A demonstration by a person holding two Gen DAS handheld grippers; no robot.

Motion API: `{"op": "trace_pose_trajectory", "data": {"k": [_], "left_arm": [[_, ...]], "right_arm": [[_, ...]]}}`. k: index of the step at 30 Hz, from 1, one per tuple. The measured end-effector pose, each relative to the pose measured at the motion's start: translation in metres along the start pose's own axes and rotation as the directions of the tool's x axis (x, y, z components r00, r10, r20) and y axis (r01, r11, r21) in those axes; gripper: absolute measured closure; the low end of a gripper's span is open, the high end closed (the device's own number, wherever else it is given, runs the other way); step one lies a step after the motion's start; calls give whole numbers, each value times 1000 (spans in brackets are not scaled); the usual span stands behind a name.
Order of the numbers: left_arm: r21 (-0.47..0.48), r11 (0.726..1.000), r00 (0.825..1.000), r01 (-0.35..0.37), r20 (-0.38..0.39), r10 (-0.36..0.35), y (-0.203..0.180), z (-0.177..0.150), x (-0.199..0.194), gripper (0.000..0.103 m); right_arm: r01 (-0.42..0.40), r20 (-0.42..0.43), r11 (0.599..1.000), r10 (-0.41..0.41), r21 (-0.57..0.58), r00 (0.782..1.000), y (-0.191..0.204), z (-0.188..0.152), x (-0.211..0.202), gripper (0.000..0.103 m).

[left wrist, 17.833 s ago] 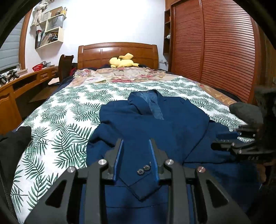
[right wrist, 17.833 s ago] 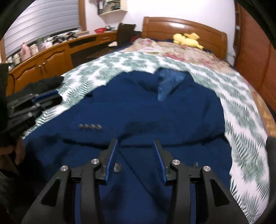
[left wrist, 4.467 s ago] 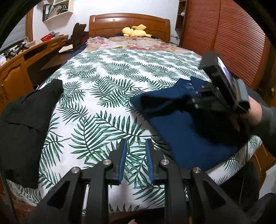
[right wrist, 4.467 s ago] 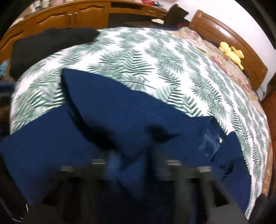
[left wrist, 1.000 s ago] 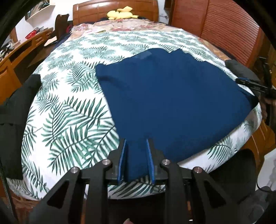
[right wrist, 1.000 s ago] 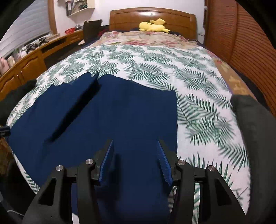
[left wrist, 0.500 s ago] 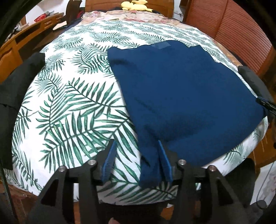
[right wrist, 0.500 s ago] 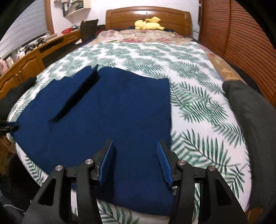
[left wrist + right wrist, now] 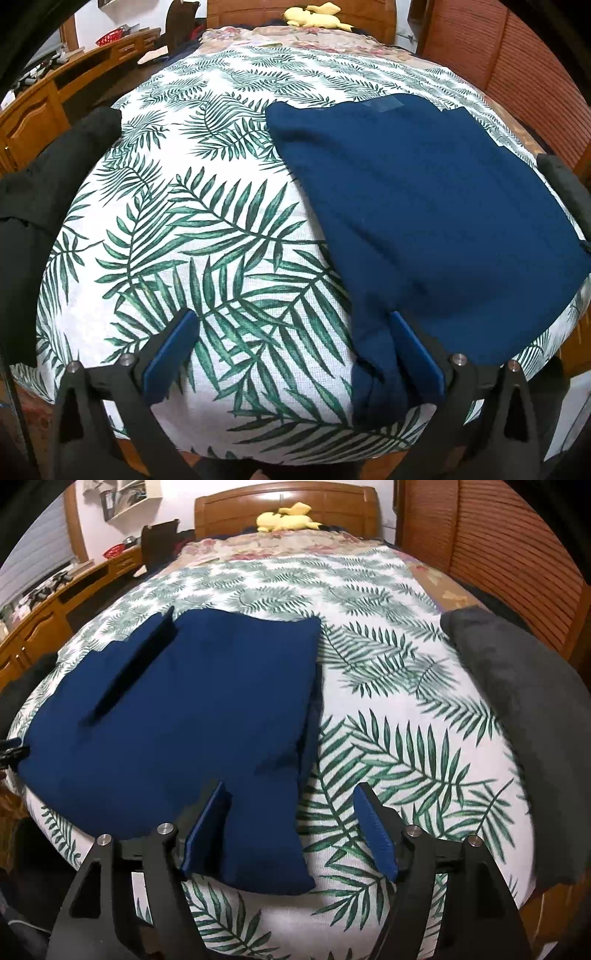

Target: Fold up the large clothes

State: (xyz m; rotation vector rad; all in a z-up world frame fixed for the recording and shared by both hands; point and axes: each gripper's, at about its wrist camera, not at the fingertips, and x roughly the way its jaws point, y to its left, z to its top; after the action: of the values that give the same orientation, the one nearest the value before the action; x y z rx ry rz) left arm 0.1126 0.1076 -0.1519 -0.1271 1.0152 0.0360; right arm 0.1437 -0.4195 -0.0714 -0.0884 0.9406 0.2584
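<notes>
— On the bed's near end we have the navy garment (image 9: 424, 206), folded into a broad flat slab that lies on the palm-leaf sheet (image 9: 192, 229).

— Where do our grippers stand against it?

— We see the left gripper (image 9: 291, 350) at the garment's near left corner. Its jaws are opening and stand wide apart. A narrow tongue of navy cloth hangs over the bed's edge between them, just beside the right-hand pad (image 9: 415, 350), though we cannot tell if it touches. The left-hand pad is well clear, over bare sheet.

— And the right one?

— Our right gripper (image 9: 291, 827) is at the near right corner, its jaws also opening. The corner of the garment lies between them, close against the left-hand pad (image 9: 205, 830), while the other pad stands apart over the leaf print. Neither gripper pinches the cloth.

— Anything on top of the garment?

— In the right wrist view we see a raised fold (image 9: 136, 664) running diagonally along its far left part. The left wrist view shows a small lighter patch (image 9: 384, 105) at the far edge.

— And around it?

— We have a dark grey garment (image 9: 524, 716) along the bed's right side and a black one (image 9: 40, 206) on the left. Further off sit a floral cover (image 9: 295, 544), a yellow plush toy (image 9: 286, 520) at the wooden headboard (image 9: 280, 506), a slatted wardrobe (image 9: 498, 546) on the right and a wooden desk (image 9: 48, 99) on the left.
</notes>
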Motion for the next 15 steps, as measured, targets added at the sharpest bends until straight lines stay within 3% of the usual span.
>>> {"op": "trace_pose_trajectory", "data": {"k": [12, 15], "left_arm": [[15, 1000, 1000, 24, 18, -24, 0, -3, -3, 0], [19, 999, 999, 31, 26, -31, 1, -4, -4, 0]], "right_arm": [[-145, -46, 980, 153, 139, 987, -2, -6, 11, 28], [-198, -56, 968, 209, 156, 976, 5, -7, 13, 36]]}}
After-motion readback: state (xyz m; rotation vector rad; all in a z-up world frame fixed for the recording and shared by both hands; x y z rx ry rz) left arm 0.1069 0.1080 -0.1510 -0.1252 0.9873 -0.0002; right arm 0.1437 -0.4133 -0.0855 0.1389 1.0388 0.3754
